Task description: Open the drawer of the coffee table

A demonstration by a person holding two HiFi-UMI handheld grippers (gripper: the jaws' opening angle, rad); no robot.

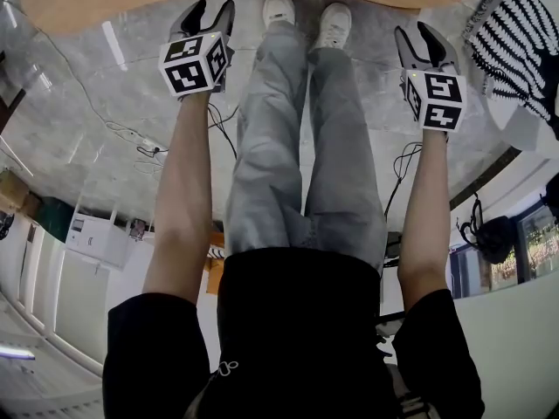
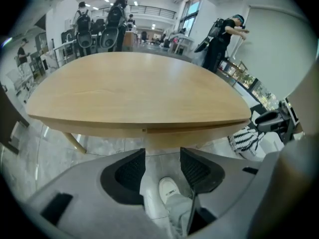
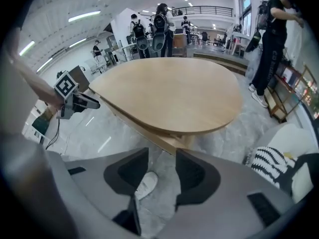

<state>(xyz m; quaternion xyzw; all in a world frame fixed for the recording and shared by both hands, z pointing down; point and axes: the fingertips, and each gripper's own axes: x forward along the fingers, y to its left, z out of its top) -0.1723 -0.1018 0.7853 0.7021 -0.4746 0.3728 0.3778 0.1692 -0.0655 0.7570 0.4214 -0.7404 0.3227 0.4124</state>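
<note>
The wooden table (image 2: 134,88) fills most of the room ahead: a broad, rounded, pale top on splayed legs, standing on a grey stone-look floor (image 1: 105,85). Under the near edge of the top runs a thin matching band with a small seam in it, which looks like the drawer (image 2: 199,131). It sits flush beneath the top, closed, and faces the person.

The person stands just short of that edge in a black top and grey trousers (image 1: 297,147), white shoes (image 1: 279,9) near the table's rim, both bare forearms stretched forward and down. To the person's right, on the floor beside the table, lies a black-and-white striped cushion (image 1: 515,42).

The left gripper (image 1: 211,11) hangs in front of the table edge, its marker cube (image 1: 196,64) facing up. Its jaws are spread, and only floor and a shoe show through the gap. The right gripper (image 1: 419,42), well apart on the other side of the legs, points down at the same slant with its own cube (image 1: 437,99). Its jaws are likewise spread with nothing between the pads. Neither gripper touches the table or the drawer.

Far behind, several people with backpacks stand about the hall.
</note>
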